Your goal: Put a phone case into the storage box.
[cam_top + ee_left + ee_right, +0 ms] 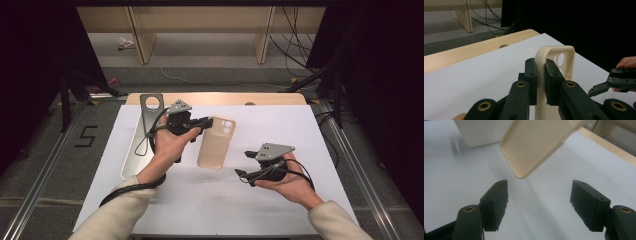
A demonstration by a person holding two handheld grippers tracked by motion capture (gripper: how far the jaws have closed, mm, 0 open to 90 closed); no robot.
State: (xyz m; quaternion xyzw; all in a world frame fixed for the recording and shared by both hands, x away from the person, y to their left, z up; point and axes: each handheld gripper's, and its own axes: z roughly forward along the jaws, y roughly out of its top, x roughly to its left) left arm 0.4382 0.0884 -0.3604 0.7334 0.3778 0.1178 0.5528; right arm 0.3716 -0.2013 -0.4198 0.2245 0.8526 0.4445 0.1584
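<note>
we work over the white table sheet point(300, 130), with open room to the right and front; a grey tray point(131, 165) crowds the left edge. the phone case point(217, 142) hangs above the middle, its rim pinched by our left gripper point(541, 71). our right gripper point(539, 202) is spread and empty below it, so we judge a regrip comes next.

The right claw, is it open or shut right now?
Open. In the right gripper view the right claw has its two black jaws standing wide apart with nothing between them; the beige phone case hangs beyond them.
</note>
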